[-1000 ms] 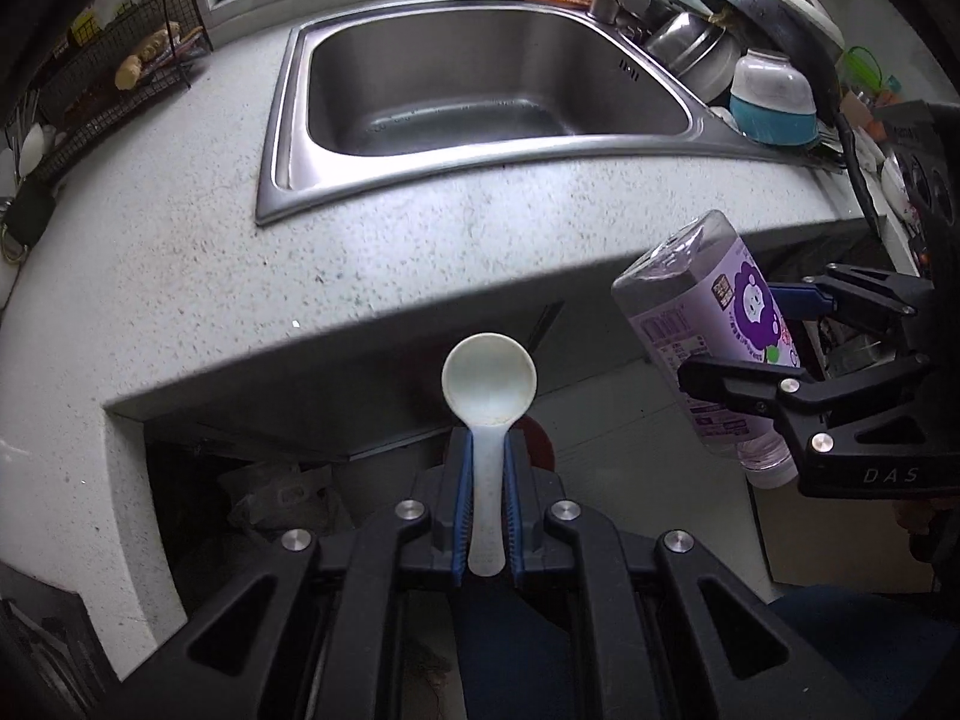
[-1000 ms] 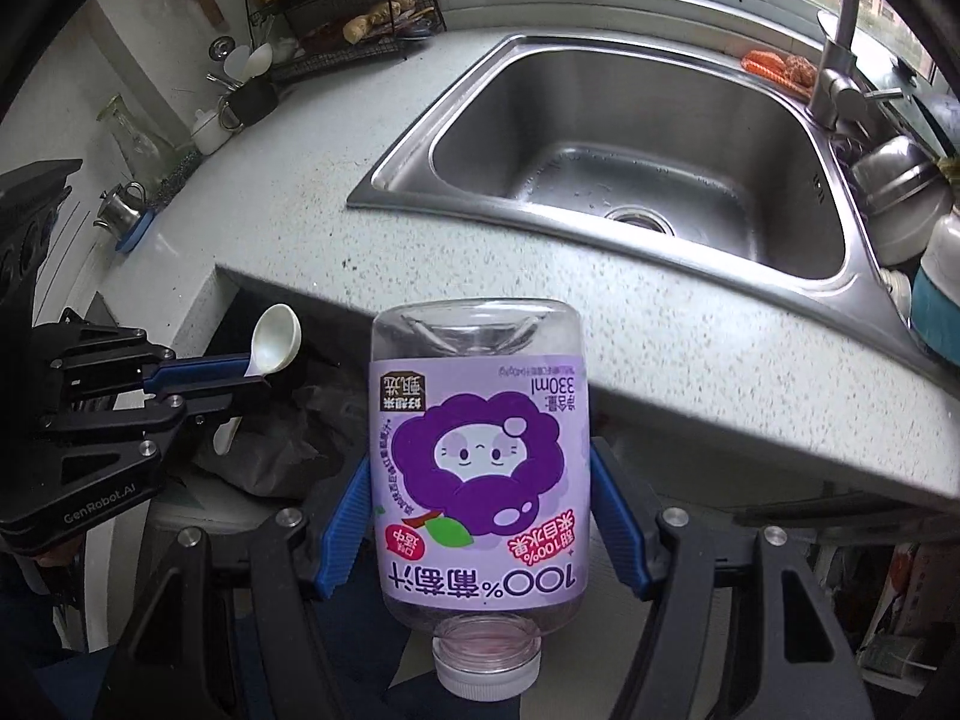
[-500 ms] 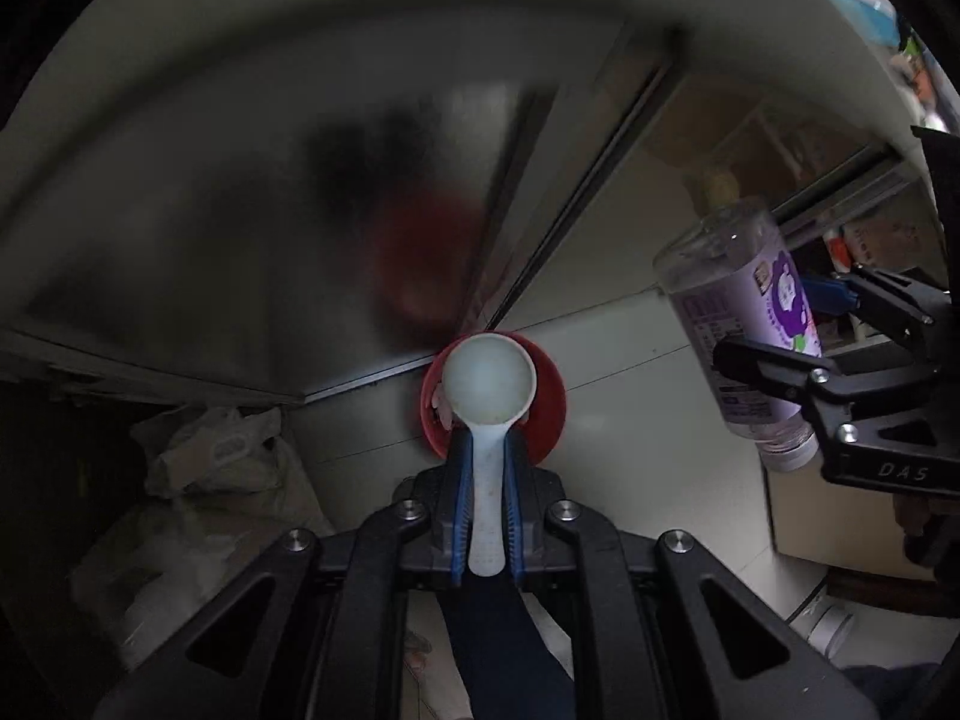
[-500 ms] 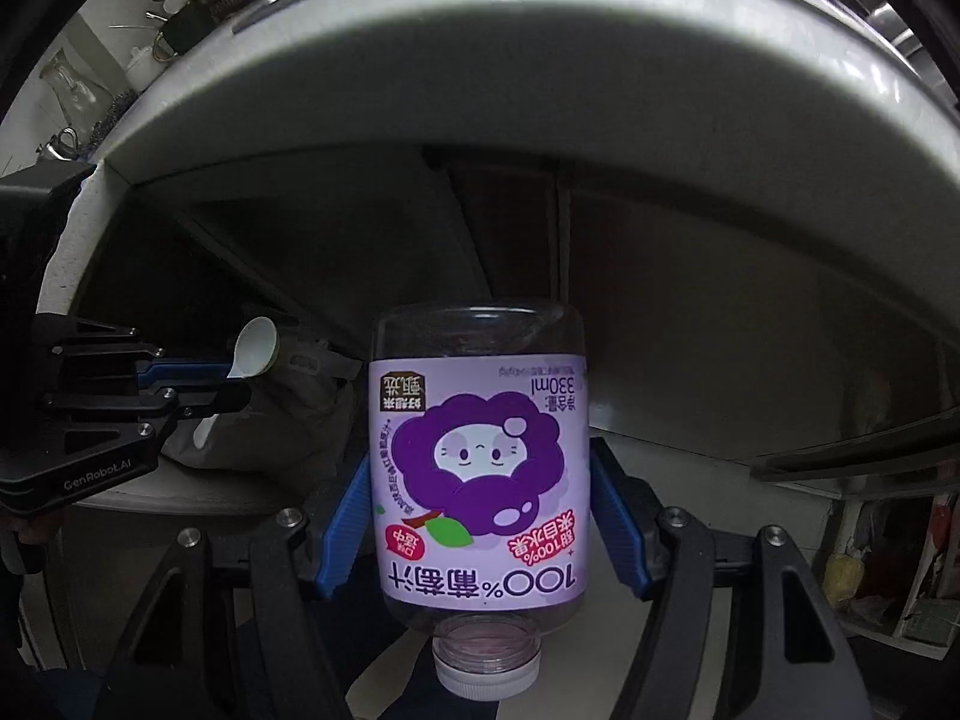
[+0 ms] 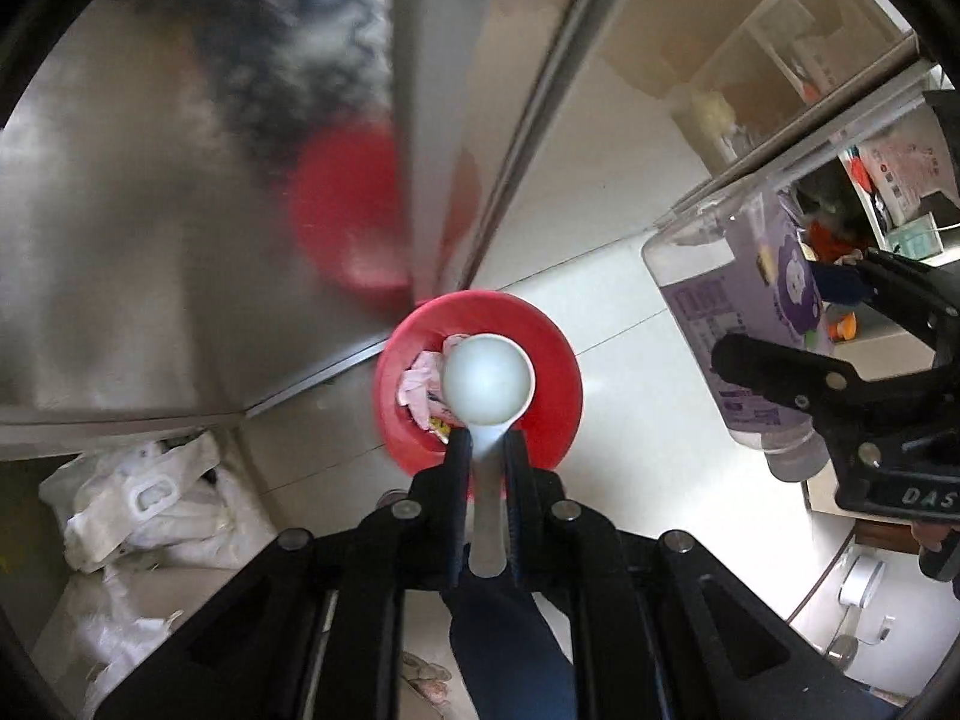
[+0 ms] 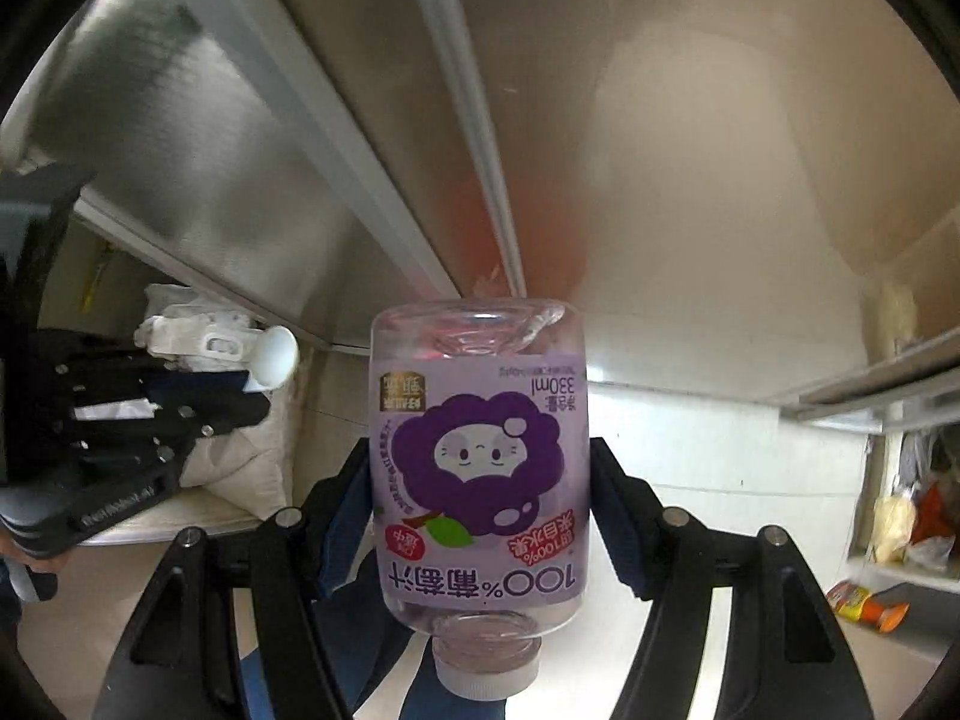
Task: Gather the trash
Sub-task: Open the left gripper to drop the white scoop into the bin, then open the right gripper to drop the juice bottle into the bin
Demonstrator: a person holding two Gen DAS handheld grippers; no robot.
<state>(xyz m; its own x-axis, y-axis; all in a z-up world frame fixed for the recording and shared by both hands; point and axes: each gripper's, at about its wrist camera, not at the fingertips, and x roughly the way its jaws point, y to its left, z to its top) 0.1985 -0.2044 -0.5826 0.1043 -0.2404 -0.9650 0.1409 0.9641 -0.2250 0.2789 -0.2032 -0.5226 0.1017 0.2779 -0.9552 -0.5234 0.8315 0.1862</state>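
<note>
My left gripper (image 5: 487, 450) is shut on the handle of a white plastic spoon (image 5: 487, 384), whose bowl hangs over a red trash bin (image 5: 546, 348) on the floor. The bin holds pink and white wrappers (image 5: 420, 384). My right gripper (image 6: 480, 480) is shut on an empty clear bottle with a purple grape label (image 6: 480, 456), held cap toward me. That bottle (image 5: 750, 324) and the right gripper (image 5: 798, 360) also show at the right of the left wrist view. The left gripper (image 6: 198, 402) with the spoon (image 6: 276, 357) shows at the left of the right wrist view.
Shiny metal cabinet doors (image 5: 150, 210) rise close behind the bin. A white plastic bag (image 5: 150, 510) lies in the open space at lower left. Shelves with clutter (image 5: 870, 138) stand at the right. The floor (image 5: 630, 312) is pale tile.
Both grippers have dropped from counter height to below the counter, near the floor. The sink has left view. The red bin is now directly under the spoon.
</note>
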